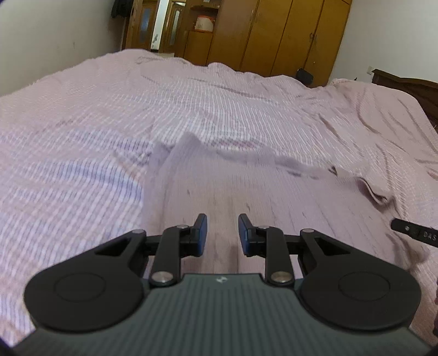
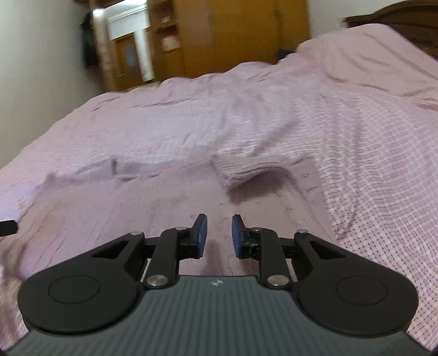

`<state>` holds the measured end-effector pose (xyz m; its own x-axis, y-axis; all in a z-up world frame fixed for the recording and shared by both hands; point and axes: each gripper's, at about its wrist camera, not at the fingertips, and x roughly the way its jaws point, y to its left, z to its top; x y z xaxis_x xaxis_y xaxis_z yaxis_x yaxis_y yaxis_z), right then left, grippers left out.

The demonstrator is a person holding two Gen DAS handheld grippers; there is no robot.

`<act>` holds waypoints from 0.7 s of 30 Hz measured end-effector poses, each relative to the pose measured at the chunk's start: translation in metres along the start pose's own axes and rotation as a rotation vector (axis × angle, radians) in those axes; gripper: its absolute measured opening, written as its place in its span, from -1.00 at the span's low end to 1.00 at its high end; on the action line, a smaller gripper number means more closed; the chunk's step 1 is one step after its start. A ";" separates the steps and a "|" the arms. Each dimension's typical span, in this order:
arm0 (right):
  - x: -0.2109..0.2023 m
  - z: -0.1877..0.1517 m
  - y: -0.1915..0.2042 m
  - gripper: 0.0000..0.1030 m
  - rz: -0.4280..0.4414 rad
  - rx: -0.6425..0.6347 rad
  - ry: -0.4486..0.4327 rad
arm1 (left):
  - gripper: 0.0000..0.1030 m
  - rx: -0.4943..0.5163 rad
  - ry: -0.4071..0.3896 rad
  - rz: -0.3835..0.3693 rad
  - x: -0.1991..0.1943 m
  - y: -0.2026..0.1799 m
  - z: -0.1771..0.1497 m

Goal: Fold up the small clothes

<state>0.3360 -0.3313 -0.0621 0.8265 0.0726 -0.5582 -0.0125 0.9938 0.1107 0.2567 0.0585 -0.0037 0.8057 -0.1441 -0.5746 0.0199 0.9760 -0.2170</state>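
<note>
A dusty-pink garment (image 1: 246, 191) lies spread on the bed, its far edge bunched; it also shows in the right wrist view (image 2: 153, 197), with a ribbed cuff or sleeve (image 2: 251, 169) folded over at the far right. My left gripper (image 1: 222, 232) is open and empty, low over the garment's near part. My right gripper (image 2: 219, 232) is open and empty, also just above the cloth. A finger tip of the right gripper shows at the right edge of the left wrist view (image 1: 413, 232). The frames are blurred by motion.
The bed is covered with a pink checked blanket (image 1: 82, 137), wrinkled at the right. A wooden wardrobe (image 1: 287, 35) and a doorway (image 1: 161, 24) stand beyond the bed. A dark headboard (image 2: 397, 19) is at the far right.
</note>
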 end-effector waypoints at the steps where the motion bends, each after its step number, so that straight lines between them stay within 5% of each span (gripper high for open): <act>1: 0.002 -0.001 -0.001 -0.50 -0.008 -0.026 -0.007 | -0.47 -0.005 0.010 0.000 -0.004 0.000 -0.005; 7: 0.047 0.018 -0.011 -0.49 -0.059 -0.083 0.075 | -0.46 0.089 0.029 0.004 -0.002 -0.009 -0.013; 12: 0.070 0.041 -0.029 -0.45 -0.136 -0.040 -0.006 | -0.20 0.168 -0.021 0.048 0.027 -0.025 0.008; 16: 0.061 0.044 -0.052 0.27 -0.171 0.066 -0.093 | -0.20 0.175 -0.022 0.052 0.038 -0.021 0.007; 21: 0.036 0.026 -0.078 0.30 -0.135 0.149 -0.052 | -0.20 0.135 0.013 0.063 0.039 -0.017 0.005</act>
<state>0.3807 -0.4080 -0.0696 0.8430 -0.0691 -0.5334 0.1808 0.9704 0.1600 0.2908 0.0371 -0.0189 0.8004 -0.0835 -0.5936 0.0499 0.9961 -0.0728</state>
